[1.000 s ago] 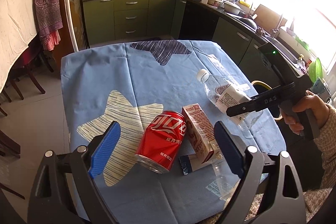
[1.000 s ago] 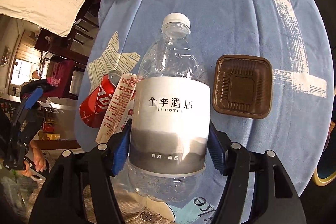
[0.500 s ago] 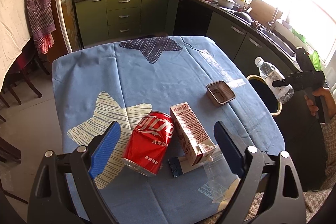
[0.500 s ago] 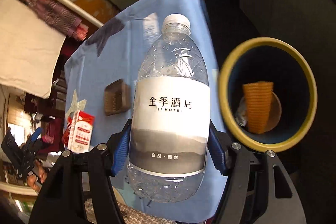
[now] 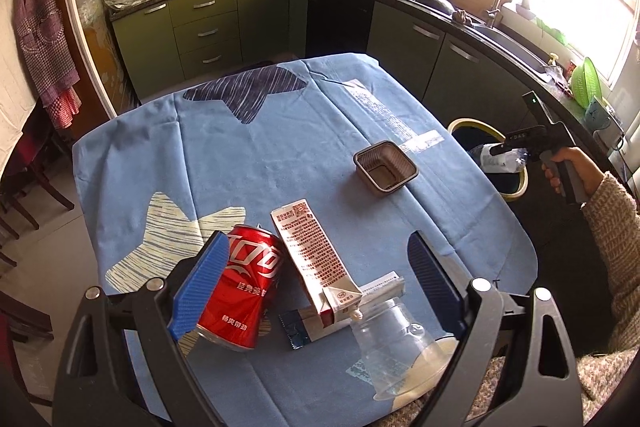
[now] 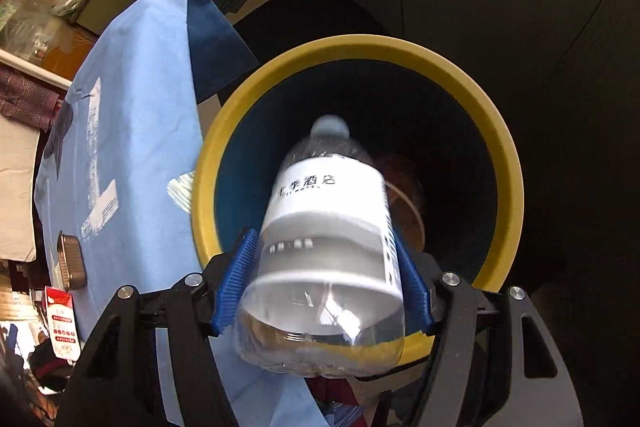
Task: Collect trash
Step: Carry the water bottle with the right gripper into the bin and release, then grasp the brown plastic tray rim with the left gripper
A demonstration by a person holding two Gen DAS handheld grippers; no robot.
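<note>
My right gripper (image 6: 324,279) holds a clear plastic water bottle (image 6: 324,227) with a white label, tilted cap-first over the mouth of a yellow-rimmed blue bin (image 6: 500,147). The bottle looks blurred; the blue pads (image 6: 236,283) still flank it. In the left wrist view the bottle (image 5: 500,159) is over the bin (image 5: 476,126) beside the table. My left gripper (image 5: 316,287) is open above a red cola can (image 5: 244,291) and a red-and-white carton (image 5: 316,259) lying on the blue tablecloth (image 5: 260,155).
A brown plastic tray (image 5: 385,167), a clear plastic cup (image 5: 396,339) and a small wrapper (image 5: 294,327) also lie on the cloth. Kitchen counters and cabinets run along the back and right. Chairs stand at the left.
The right gripper carried the bottle off the table to the right and tipped it cap-down over the bin. The left gripper moved closer to the can and carton.
</note>
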